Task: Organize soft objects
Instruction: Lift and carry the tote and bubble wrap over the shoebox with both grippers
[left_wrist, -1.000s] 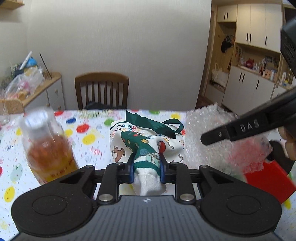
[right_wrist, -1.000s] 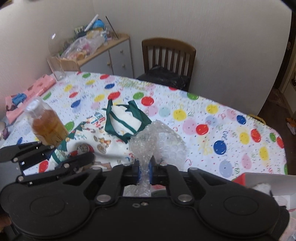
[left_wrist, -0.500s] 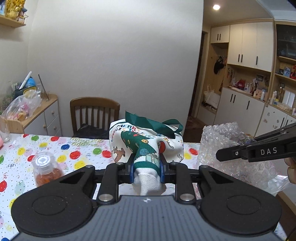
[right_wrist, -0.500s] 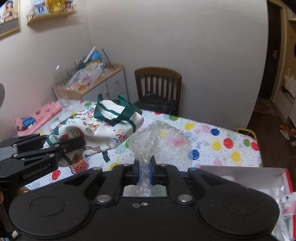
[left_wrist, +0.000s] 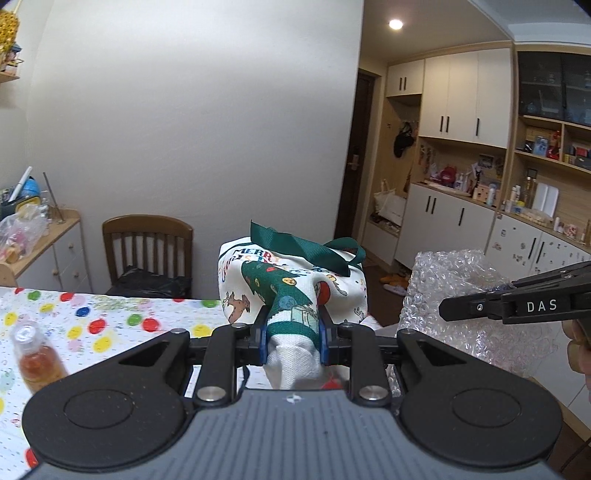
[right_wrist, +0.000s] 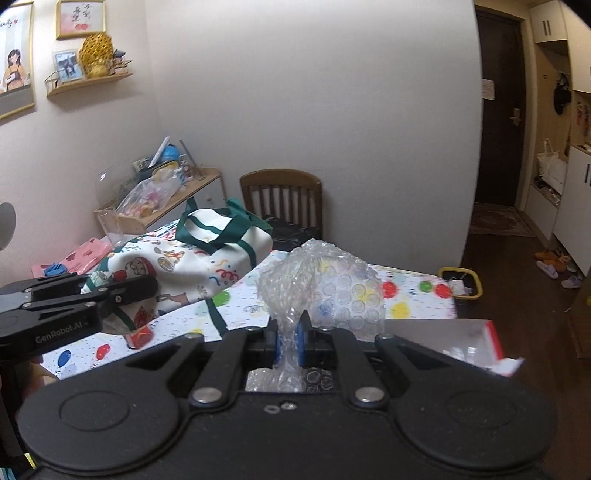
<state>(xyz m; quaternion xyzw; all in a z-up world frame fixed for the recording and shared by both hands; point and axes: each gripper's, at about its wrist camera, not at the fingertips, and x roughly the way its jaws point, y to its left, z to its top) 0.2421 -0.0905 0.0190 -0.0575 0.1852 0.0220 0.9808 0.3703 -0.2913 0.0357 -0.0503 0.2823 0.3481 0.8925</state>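
My left gripper (left_wrist: 291, 334) is shut on a white Christmas-print cloth bag (left_wrist: 295, 284) with green handles, bunched between its blue pads and held up off the table. In the right wrist view the same bag (right_wrist: 192, 258) hangs at the left beside the left gripper (right_wrist: 122, 295). My right gripper (right_wrist: 289, 341) is shut on a crumpled sheet of clear bubble wrap (right_wrist: 332, 280), also lifted. In the left wrist view the bubble wrap (left_wrist: 461, 295) shows at the right, behind the right gripper's arm (left_wrist: 517, 302).
A table with a polka-dot cloth (left_wrist: 110, 321) lies below. A small bottle of amber liquid (left_wrist: 37, 358) stands at its left. A red-edged box (right_wrist: 461, 339) sits under the bubble wrap. A wooden chair (left_wrist: 147, 251) and a cluttered sideboard (right_wrist: 159, 195) stand behind; pink cloth (right_wrist: 77, 254) lies far left.
Both grippers have risen and swung with their loads: the bag and bubble wrap now hang well above the table, and the bottle has dropped to the lower left of the left wrist view.
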